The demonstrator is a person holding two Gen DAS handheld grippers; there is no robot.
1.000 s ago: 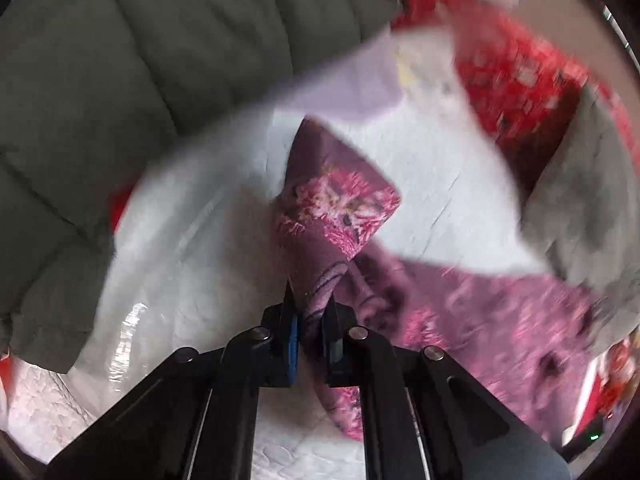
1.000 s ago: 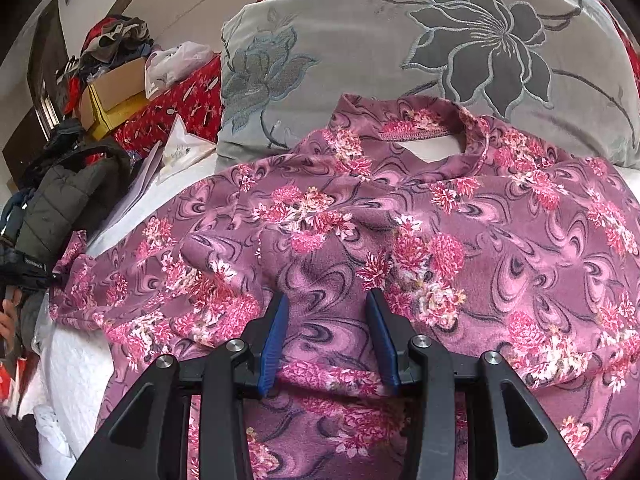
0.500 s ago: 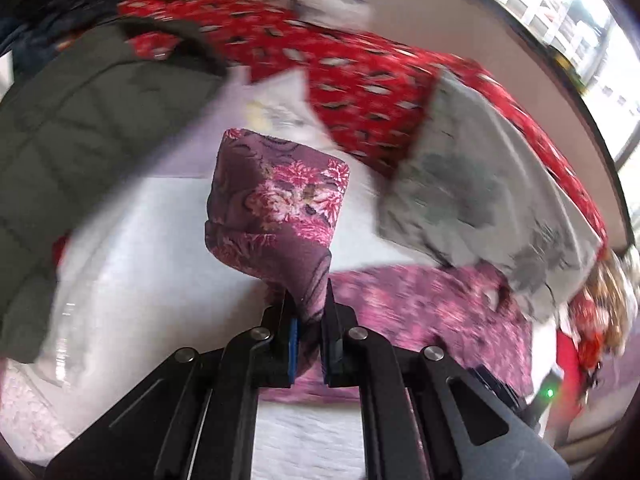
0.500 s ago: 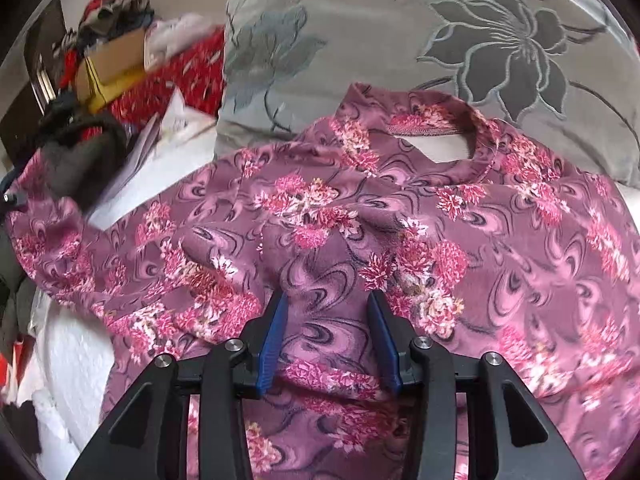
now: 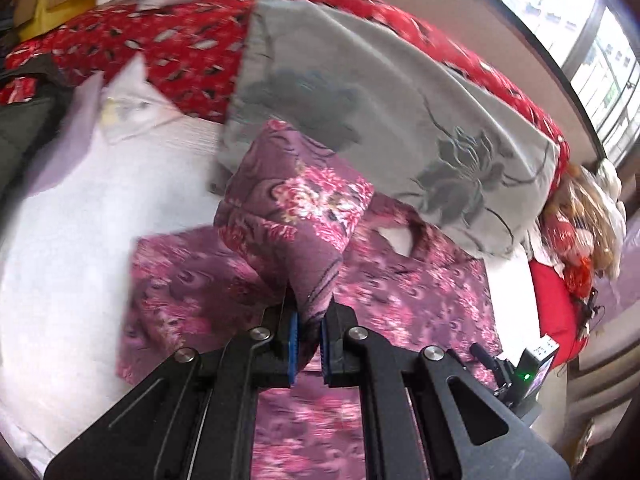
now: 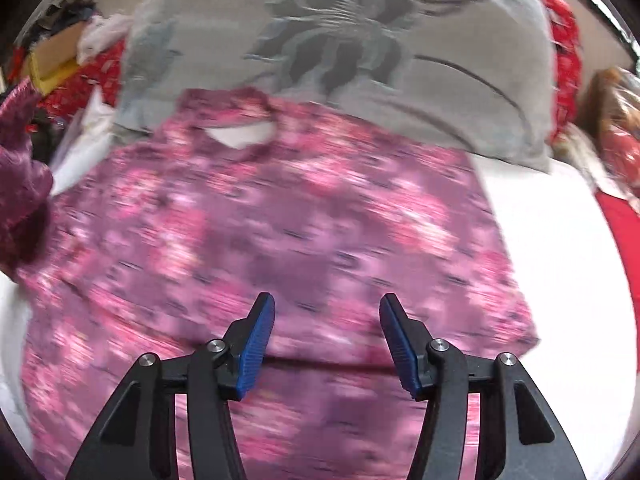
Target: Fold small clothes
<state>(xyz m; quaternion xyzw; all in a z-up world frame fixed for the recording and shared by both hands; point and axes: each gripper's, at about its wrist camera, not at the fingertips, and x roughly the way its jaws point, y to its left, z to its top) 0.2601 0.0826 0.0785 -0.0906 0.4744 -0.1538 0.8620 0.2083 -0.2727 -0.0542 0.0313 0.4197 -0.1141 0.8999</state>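
Note:
A purple shirt with pink flowers [image 6: 280,220] lies spread on the white bed sheet [image 6: 560,240], its neck opening toward a grey pillow. My left gripper [image 5: 308,344] is shut on the shirt's sleeve [image 5: 296,208], which rises bunched above the blue pads and hangs over the shirt's body [image 5: 400,300]. That lifted sleeve [image 6: 20,168] shows at the left edge of the right wrist view. My right gripper [image 6: 326,344] hovers over the shirt's lower middle, its jaws opening, with only flat cloth under the gap.
A grey pillow with a dark flower print [image 5: 380,92] leans behind the shirt against red patterned bedding [image 5: 160,48]. A dark quilted jacket [image 5: 24,112], white papers [image 5: 128,100] and a yellow box [image 6: 56,68] lie at left. A doll [image 5: 580,216] lies at right.
My left gripper has carried the sleeve from the left of the bed over the shirt's body. My right gripper has let go of the shirt's cloth, opened wide and shifted right.

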